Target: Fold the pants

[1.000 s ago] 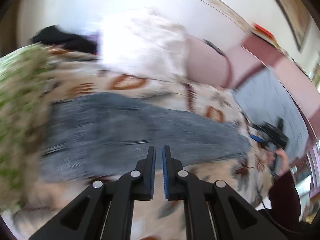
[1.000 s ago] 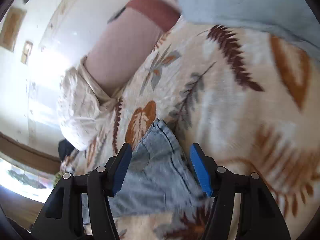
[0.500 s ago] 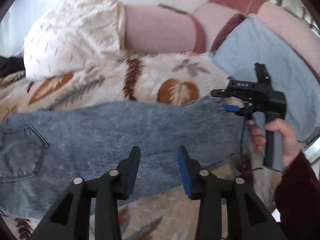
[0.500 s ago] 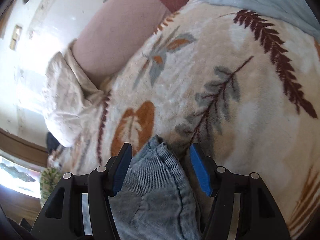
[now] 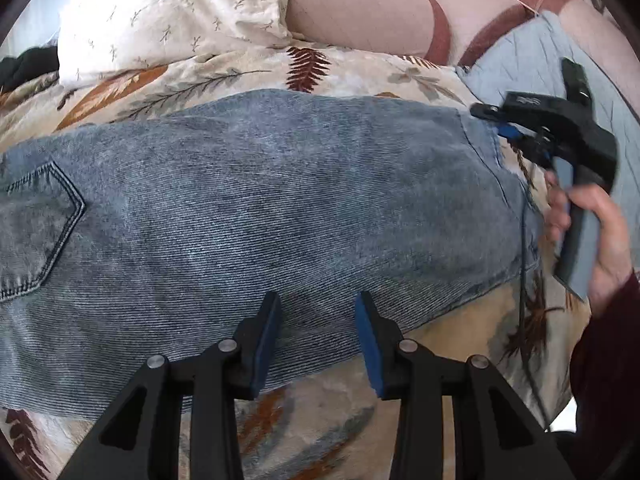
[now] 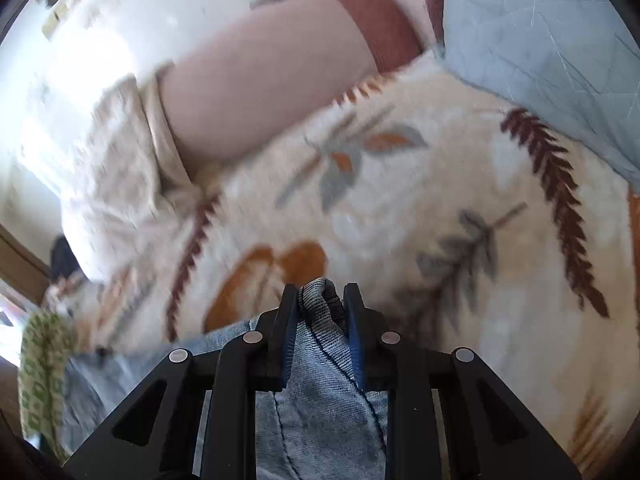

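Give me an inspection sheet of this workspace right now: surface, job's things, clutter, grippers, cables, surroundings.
Surface: leaf-print blanket on a bed.
Job's things: jeans laid flat, back pocket at left.
Clutter: white pillow, blue quilt, dark garment, green patterned cloth.
Grippers: left tool open over the jeans; right tool shut on the jeans hem.
Cables: black cable hanging below the right tool.
Surroundings: pink headboard.
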`<state>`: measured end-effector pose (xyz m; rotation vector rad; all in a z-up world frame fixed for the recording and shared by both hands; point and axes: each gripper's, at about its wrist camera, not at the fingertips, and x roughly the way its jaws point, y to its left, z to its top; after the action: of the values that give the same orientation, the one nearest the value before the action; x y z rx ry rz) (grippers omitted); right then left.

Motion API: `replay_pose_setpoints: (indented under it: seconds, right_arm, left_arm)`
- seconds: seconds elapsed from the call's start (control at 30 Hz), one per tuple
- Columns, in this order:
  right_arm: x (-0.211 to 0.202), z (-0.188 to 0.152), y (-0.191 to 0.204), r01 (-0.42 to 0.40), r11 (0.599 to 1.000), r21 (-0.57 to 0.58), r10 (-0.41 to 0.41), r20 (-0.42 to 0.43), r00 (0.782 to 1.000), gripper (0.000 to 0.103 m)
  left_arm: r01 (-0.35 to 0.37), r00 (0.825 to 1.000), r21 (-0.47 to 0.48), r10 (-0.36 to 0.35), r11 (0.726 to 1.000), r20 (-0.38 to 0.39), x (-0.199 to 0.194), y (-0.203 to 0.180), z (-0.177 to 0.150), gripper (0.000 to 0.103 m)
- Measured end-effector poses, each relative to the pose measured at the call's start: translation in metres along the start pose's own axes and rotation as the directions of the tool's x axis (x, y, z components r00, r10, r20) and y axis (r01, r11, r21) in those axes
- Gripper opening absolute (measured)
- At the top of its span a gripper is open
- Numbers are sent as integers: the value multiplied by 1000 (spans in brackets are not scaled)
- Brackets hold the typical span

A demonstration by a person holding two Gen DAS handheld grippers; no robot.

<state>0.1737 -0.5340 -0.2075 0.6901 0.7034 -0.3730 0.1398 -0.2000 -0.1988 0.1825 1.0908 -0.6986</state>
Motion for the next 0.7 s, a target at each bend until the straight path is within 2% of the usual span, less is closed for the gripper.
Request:
replay_pose_setpoints:
  seconds: [0.03,0.13,0.2,0.23,0.27,0.37,0.47,0.6,0.7]
  right_arm:
    - [5,1,-1,10,1000,0,-10,15,1000,20]
    - [39,-3,-14,34,999,36,-32,-64,997,20]
    - [38,-3,-25,-32,995,94,37,-51,998,25]
    - [32,2,-30,-63,989,136,72,-68,995,38]
    - [26,5,-33,-76,983,165,89,-74,993,47]
    - [-4,6,-42,-143,965,220,155,-41,987,52]
    - [-30,-2,-45,-155,960,233,177,-75,981,54]
    - [-61,-34,-57,-159,941,299,207,-137,969,59]
    - [-84,-68,-73,-187,900,393,260,-141,955,62]
  left_arm:
    - [-4,1000,4,4,1000,0,0,-1,0,41]
    - [-9,1000,4,9,1000,-9,-1,-2,2,41]
    - [-4,1000,-11,4,1000,-12,-4,0,4,41]
    - [0,1000,-21,0,1000,-10,-7,1,5,41]
    - [3,1000,-33,-3,999,-1,-12,2,6,41]
    - [0,999,-46,2,999,44,-32,2,7,41]
    - [-13,996,-63,18,998,90,-51,4,6,47]
    - [-17,993,-91,27,996,117,-64,10,2,48]
    - [-5,994,-122,19,993,109,-67,14,-2,48]
